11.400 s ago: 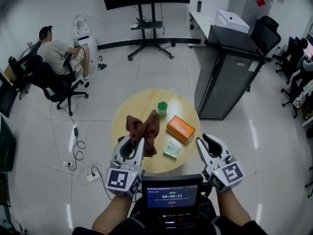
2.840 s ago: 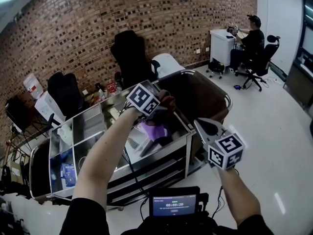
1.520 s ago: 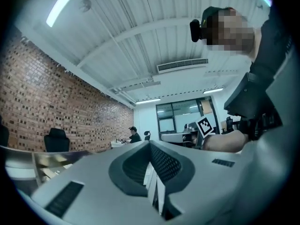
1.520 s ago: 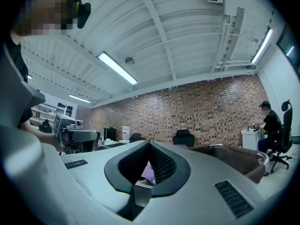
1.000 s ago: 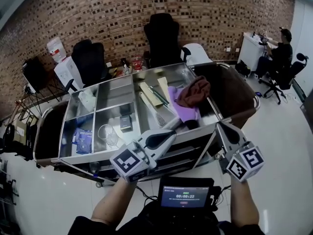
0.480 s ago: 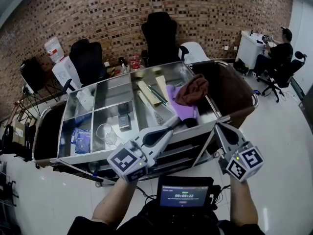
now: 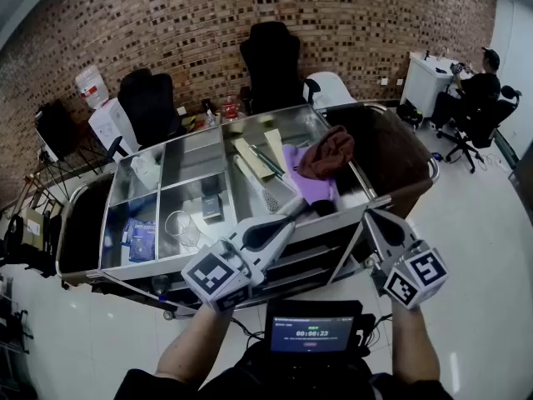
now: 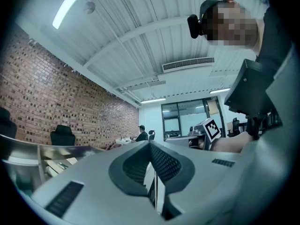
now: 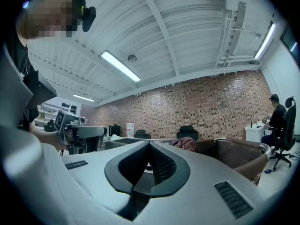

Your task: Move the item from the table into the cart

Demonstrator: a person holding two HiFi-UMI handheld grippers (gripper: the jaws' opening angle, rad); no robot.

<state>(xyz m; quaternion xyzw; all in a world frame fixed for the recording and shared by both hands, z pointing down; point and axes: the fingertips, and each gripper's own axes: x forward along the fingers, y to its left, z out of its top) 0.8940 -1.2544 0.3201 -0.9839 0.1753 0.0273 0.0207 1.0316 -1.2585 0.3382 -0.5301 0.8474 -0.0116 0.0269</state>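
Note:
A brown cloth [image 7: 328,153] lies bunched in the right compartment of the steel cart [image 7: 379,199], partly on a purple item [image 7: 298,176]. The right gripper view shows the cloth [image 9: 185,144] just beyond the jaws. My left gripper [image 7: 300,207] is shut and empty, held level over the cart's near rim, short of the cloth. It is also shut in its own view [image 8: 150,145]. My right gripper [image 7: 371,216] is shut with nothing in it, at the cart's near right corner, and shows shut in its own view [image 9: 149,146].
The cart's other compartments hold a glass [image 7: 178,224], a blue packet [image 7: 138,238] and a brush [image 7: 268,197]. A dark bin [image 7: 390,157] hangs at the cart's right end. Black chairs [image 7: 271,65] stand against the brick wall. A person [image 7: 470,90] sits far right.
The cloth, earlier held in my left gripper over the round table and then over the cart, now lies in the cart. Over the last second both grippers have hardly moved.

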